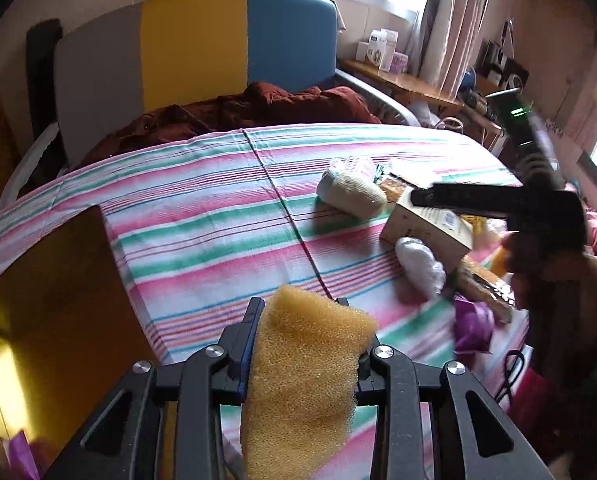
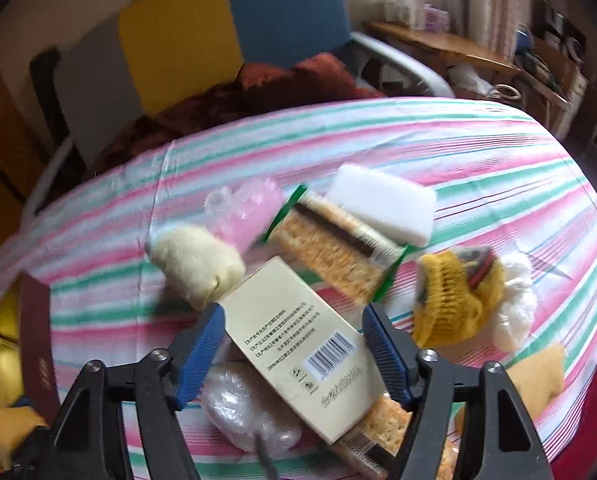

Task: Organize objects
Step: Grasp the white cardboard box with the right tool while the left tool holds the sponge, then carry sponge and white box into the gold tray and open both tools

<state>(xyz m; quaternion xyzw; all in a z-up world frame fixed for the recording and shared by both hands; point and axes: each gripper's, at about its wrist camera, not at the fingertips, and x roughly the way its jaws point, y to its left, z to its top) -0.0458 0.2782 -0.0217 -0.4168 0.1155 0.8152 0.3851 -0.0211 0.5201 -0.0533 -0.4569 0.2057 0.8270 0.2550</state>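
Note:
My left gripper (image 1: 298,312) is shut on a yellow sponge (image 1: 302,376) and holds it above the striped bed cover (image 1: 218,208), beside an open yellow box (image 1: 54,312) at the left. My right gripper (image 2: 294,320) is open, its blue pads (image 2: 202,344) on either side of a beige carton (image 2: 298,344) that lies in a pile of objects; contact is unclear. In the left wrist view the right gripper (image 1: 414,196) hovers over the same carton (image 1: 430,228).
The pile holds a cream knitted item (image 2: 198,268), snack packets (image 2: 334,244), a white block (image 2: 382,208), a yellow net bundle (image 2: 450,300), white plastic bags (image 2: 242,404) and a purple wrapper (image 1: 474,324). A maroon blanket (image 1: 238,112) and headboard (image 1: 194,48) lie beyond.

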